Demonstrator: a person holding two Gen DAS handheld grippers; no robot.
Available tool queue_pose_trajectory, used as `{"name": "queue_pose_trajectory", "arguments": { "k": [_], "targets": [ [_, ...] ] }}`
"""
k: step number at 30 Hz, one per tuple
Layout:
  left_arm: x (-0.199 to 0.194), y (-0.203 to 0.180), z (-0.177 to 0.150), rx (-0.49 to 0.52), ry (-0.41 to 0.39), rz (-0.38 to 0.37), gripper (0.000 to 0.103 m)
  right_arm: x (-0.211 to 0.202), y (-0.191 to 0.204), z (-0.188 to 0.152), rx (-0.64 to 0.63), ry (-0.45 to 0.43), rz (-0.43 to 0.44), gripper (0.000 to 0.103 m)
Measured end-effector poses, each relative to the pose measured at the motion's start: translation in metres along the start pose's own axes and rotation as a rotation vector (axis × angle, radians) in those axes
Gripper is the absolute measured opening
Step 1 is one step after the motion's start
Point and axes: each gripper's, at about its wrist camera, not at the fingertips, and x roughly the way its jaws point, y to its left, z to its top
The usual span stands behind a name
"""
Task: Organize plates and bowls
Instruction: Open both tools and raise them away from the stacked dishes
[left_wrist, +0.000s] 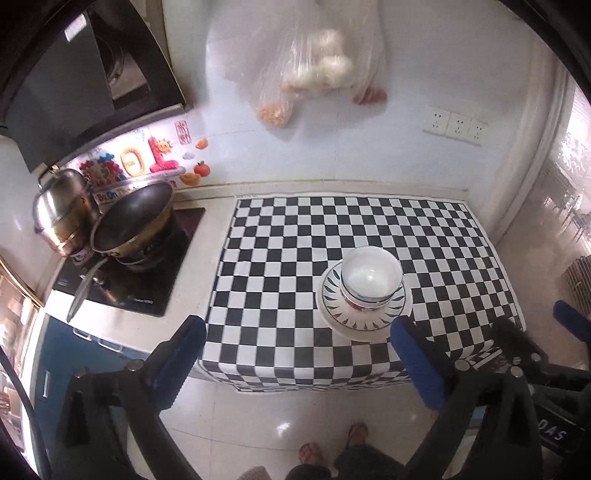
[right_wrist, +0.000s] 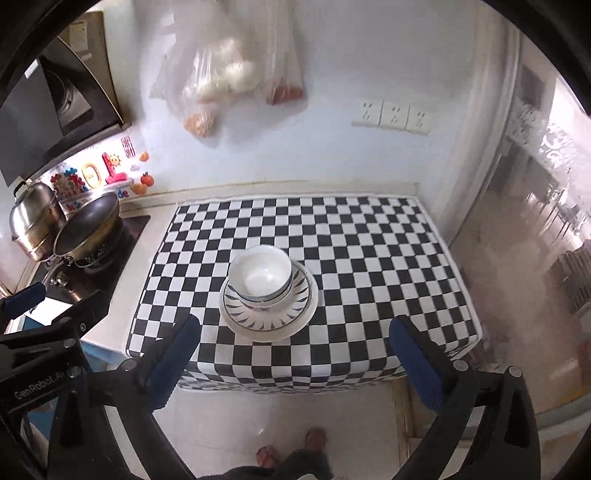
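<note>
Checkered black-and-white cloth (left_wrist: 369, 225) (right_wrist: 369, 236) covers the counter section ahead of us, running back to the white wall and hanging over the front edge above the tiled floor (left_wrist: 280, 417). On our left the bare counter strip meets the black cooktop (left_wrist: 147, 273) (right_wrist: 110, 251), which carries a dark wok (left_wrist: 133, 218) (right_wrist: 86, 225) and a steel steamer pot (left_wrist: 61, 210) (right_wrist: 31, 218) touching it. Most of the cloth is free: wide open squares behind and to both sides of the stack. We see the stack near the front edge: white bowls (left_wrist: 370, 277) (right_wrist: 260, 277) nested together, blue rim bands showing, top one holding nothing, sitting on a plate with blue leaf marks (left_wrist: 364, 317) (right_wrist: 267, 314), which rests on a larger plain white plate (left_wrist: 332, 325) (right_wrist: 236, 321). How many bowls are nested, we cannot tell exactly. Left gripper (left_wrist: 295, 362) is spread wide, nothing between its blue pads, held off the front edge above the floor; the stack sits just beyond its right finger. Right gripper (right_wrist: 295, 360) likewise spread wide and holding nothing, off the front edge, stack between its fingers' line and further back. Plastic bags (left_wrist: 314, 66) (right_wrist: 229, 81) with food hang on the wall, beside a row of three sockets (left_wrist: 456, 125) (right_wrist: 393, 116).
</note>
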Motion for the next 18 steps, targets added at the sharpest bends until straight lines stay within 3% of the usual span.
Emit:
{"name": "queue_pose_trajectory", "arguments": {
  "k": [8,18],
  "targets": [
    [-0.057,-0.012,-0.014,-0.005,-0.117,0.037,0.102,-0.059,-0.024,-0.007,0.027,-0.113,-0.002,0.103],
    [-0.109,-0.031,-0.047,-0.052,-0.145,0.075,0.102,-0.113,-0.051,-0.031,-0.011,-0.154,0.062,0.103]
  ]
}}
